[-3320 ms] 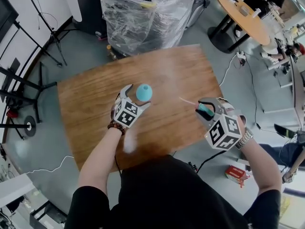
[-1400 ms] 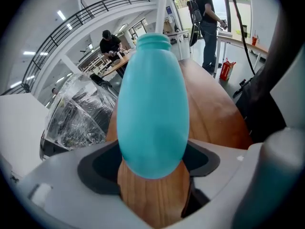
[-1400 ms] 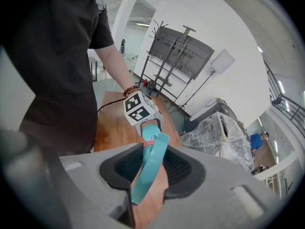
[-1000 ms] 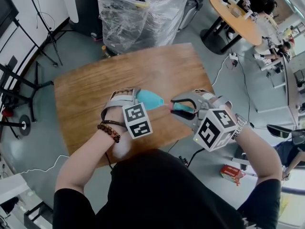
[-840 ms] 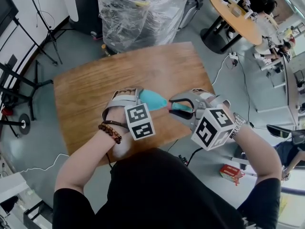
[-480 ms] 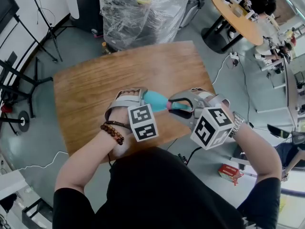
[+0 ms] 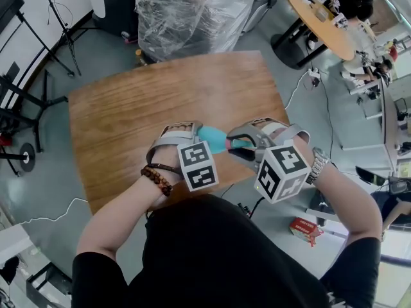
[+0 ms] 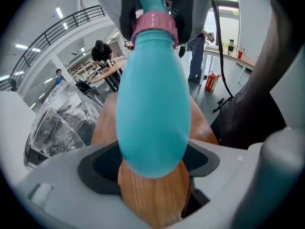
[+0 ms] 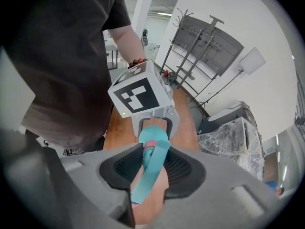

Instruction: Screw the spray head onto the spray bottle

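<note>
- Spray bottle, teal, pear-shaped plastic: we see it held sideways over the 5 o'clock edge of the brown wooden table, its belly pinched between the left gripper's wide-set jaws.
- Teal spray head with pink collar: it meets the bottle's neck at the bottle's 3 o'clock and is clamped in the right gripper.

No legible text or numbers

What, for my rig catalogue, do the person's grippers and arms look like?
Both the left gripper and right gripper are light grey plastic, each claw lined with dark ribbed pads. Each carries a white cube with black square markers. The person wears a black short-sleeved shirt, a brown bead bracelet on the left wrist and a metal watch on the right.
</note>
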The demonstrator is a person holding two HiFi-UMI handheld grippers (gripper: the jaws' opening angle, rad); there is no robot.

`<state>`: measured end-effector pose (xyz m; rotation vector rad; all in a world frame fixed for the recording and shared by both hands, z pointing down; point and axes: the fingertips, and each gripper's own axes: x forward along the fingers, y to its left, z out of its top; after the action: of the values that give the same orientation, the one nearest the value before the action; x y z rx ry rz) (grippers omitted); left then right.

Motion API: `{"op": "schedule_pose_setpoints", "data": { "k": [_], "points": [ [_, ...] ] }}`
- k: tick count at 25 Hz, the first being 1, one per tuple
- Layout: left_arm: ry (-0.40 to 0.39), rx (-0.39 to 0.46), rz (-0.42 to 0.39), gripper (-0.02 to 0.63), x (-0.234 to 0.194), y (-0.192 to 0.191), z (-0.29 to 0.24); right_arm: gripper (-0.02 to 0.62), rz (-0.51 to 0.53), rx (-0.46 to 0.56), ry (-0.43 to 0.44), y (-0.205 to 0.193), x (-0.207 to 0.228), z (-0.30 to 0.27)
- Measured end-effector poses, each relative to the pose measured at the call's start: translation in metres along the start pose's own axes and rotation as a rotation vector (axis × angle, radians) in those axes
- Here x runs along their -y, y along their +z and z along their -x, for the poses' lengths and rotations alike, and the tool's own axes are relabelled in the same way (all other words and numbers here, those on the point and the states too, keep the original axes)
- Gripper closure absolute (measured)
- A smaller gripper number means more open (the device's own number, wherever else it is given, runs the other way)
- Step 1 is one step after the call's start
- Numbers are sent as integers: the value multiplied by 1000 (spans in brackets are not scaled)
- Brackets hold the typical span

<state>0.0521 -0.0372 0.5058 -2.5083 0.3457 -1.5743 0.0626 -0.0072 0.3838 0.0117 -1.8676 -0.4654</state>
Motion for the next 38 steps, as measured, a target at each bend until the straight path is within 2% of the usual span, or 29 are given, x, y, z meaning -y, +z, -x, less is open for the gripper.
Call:
{"op": "schedule_pose_setpoints", "data": {
  "k": [6, 10, 12, 15, 18, 21, 28, 30, 32, 35, 38],
  "points": [
    [-77, -21, 17, 192, 15, -5, -4, 472, 294, -154, -11, -4, -12, -11],
    [-139, -4, 45, 192, 22, -5, -7, 472, 397, -202, -29, -3, -13, -14],
    [-167, 39, 70, 192, 24, -2, -5, 472, 381, -186, -28, 0, -11, -14],
    [-191, 147, 99, 192, 26, 8, -2, 471, 301, -127, -14, 6, -6, -7],
    [-180, 242, 96, 192, 25, 17, 1, 462, 236, -76, 1, 12, -4, 0],
    [-168, 289, 93, 192, 22, 22, 2, 426, 182, -43, 11, 16, -3, 6],
    [-172, 295, 98, 192, 21, 22, 4, 426, 44, -1, 27, 11, 2, 22],
    [-172, 294, 100, 192, 21, 21, 5, 460, 24, 6, 24, 8, 2, 24],
    [-172, 289, 101, 192, 20, 20, 4, 504, 18, 11, 14, 7, 3, 25],
    [-165, 258, 93, 192, 20, 16, 2, 511, 21, 8, 12, 7, 3, 26],
    [-158, 210, 86, 192, 19, 11, -1, 511, 73, -40, -1, 5, 4, 26]
  ]
}}
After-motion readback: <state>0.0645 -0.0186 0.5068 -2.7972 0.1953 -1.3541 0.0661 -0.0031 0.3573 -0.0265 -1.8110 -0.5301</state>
